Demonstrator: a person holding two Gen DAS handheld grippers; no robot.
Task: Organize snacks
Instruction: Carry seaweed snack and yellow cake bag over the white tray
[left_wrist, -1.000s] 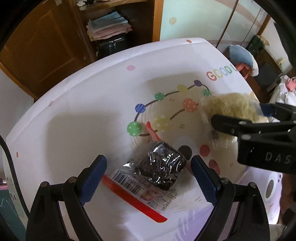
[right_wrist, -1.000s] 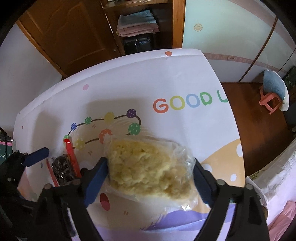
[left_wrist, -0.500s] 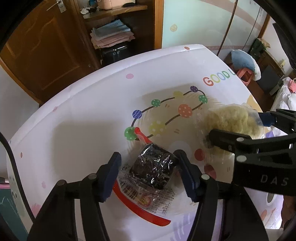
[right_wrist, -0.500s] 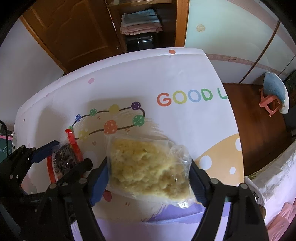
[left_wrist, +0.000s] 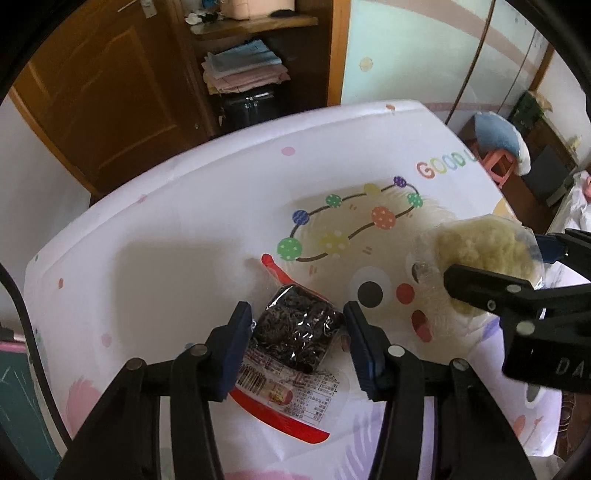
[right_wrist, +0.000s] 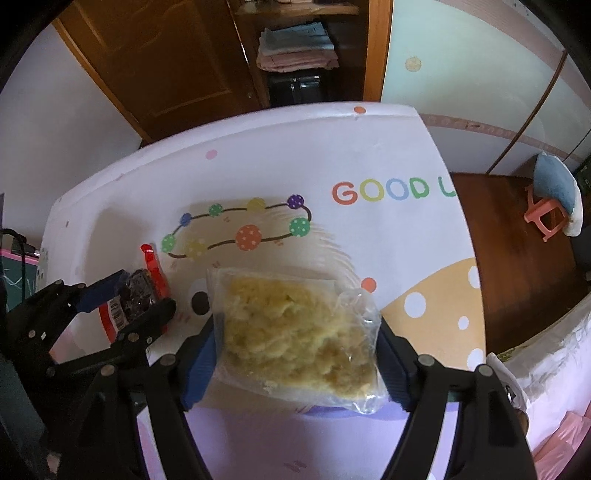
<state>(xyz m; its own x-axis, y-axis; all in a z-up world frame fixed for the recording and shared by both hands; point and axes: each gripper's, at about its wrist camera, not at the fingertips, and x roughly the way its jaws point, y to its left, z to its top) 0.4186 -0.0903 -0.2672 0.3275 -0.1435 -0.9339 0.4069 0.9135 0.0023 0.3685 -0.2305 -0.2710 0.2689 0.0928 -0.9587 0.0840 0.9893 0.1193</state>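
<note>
While both packs sit clamped over the table, status:

Setup: two snacks, one per gripper, both gripped across the short sides, prob. so each lifts flat w/o the contents sliding.

Dark snack pack (left_wrist: 295, 332): clear wrap w/ red-edged label, over the printed tablecloth (left_wrist: 166, 240) near its front edge. Label end trails below the pads; can't tell if it's off the cloth yet.

Left gripper (left_wrist: 297, 332): jaws have just been closing, now narrow, blue pads (left_wrist: 236, 336) pressing both sides of the dark block. Grip sits on the bulky part, not the flat label, which looks like the firmer hold.

Yellow snack bag (right_wrist: 295, 328): clear bag of pale crumbly stuff, to the right of the dark pack, well apart from it, over the cloth's cartoon print.

Right gripper (right_wrist: 295, 343): jaws wide but filled, pads against both bag edges, so it's a hold on a wide item, not an empty gap. Bag film crumples at the right pad.

Risk: soft bag may sag or slip once carried.

Next, my guess: carry both off to wherever snacks get grouped; no bin in view.
</note>
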